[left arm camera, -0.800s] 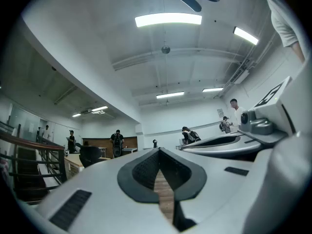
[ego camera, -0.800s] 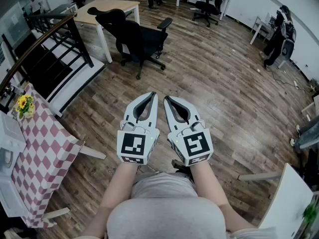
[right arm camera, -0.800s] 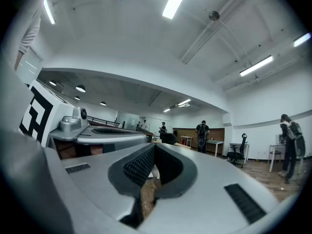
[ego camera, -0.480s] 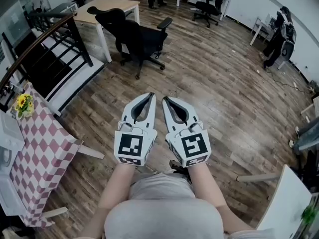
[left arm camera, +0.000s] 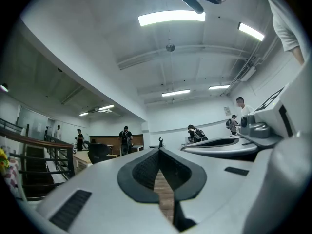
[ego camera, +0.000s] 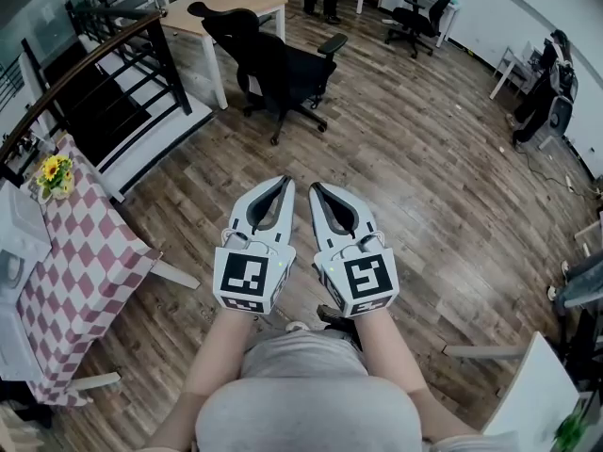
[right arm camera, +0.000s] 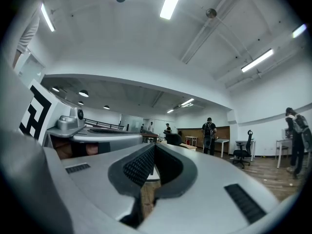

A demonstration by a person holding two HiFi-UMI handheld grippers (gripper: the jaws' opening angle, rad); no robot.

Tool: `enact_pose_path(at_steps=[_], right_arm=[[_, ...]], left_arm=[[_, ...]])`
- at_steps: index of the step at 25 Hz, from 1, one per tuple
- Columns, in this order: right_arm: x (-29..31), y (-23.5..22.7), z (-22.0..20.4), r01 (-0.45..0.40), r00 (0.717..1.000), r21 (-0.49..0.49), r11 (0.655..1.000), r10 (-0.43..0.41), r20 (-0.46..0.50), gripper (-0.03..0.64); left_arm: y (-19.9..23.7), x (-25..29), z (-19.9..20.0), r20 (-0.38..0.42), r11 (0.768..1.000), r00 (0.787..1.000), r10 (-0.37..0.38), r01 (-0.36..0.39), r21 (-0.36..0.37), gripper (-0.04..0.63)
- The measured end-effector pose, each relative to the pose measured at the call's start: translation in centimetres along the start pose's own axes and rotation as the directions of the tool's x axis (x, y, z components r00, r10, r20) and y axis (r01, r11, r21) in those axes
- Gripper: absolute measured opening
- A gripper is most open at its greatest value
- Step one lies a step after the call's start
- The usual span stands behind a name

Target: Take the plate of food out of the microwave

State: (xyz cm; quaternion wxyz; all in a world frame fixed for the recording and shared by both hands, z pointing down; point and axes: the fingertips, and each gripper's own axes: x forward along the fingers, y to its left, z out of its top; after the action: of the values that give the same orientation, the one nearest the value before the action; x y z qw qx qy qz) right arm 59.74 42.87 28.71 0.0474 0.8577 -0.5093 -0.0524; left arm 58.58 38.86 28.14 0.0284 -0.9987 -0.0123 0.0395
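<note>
My left gripper (ego camera: 284,182) and right gripper (ego camera: 317,188) are held side by side in front of my body, over the wooden floor. Both are shut and hold nothing. In the left gripper view the jaws meet at the left gripper's tip (left arm camera: 159,149), and in the right gripper view at the right gripper's tip (right arm camera: 155,146). A white appliance that looks like the microwave (ego camera: 19,241) stands on a table with a red-and-white checked cloth (ego camera: 80,262) at the far left, mostly cut off by the frame edge. I see no plate of food.
Yellow flowers (ego camera: 54,172) sit on the checked table's far corner. A black stair railing (ego camera: 89,73) runs behind it. A black office chair (ego camera: 283,64) and a wooden desk (ego camera: 240,6) stand ahead. A white table (ego camera: 528,384) is at the lower right. People stand at the back.
The head view has shifted a little, so the chair and table sit further right and lower in the picture. Both grippers stay together and shut.
</note>
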Motion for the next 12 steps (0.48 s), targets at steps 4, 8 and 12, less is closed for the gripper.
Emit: enact_pose_path(at_steps=[4,8,12], right_arm=[[1.2,2.2,-0.3,-0.076,0.997,-0.007,0.997,0.076,-0.013,0.025],[2.8,4.5,-0.2,-0.159,0.987,0.007,0.987,0.159,-0.021,0.025],[4.0,8.8,-0.7,-0.274,0.962,0.020,0.962,0.274,-0.018,0.025]], left_arm=[[1.9,-1.7,-0.4,-0.016,0.997,0.997,0.080,-0.080,-0.006,0.000],[4.2,-3.6,-0.4,-0.031,0.985,0.985,0.169,-0.170,-0.006,0.000],[7.2,-7.6,-1.1,-0.049,0.954,0.953,0.299,-0.300,-0.006,0.001]])
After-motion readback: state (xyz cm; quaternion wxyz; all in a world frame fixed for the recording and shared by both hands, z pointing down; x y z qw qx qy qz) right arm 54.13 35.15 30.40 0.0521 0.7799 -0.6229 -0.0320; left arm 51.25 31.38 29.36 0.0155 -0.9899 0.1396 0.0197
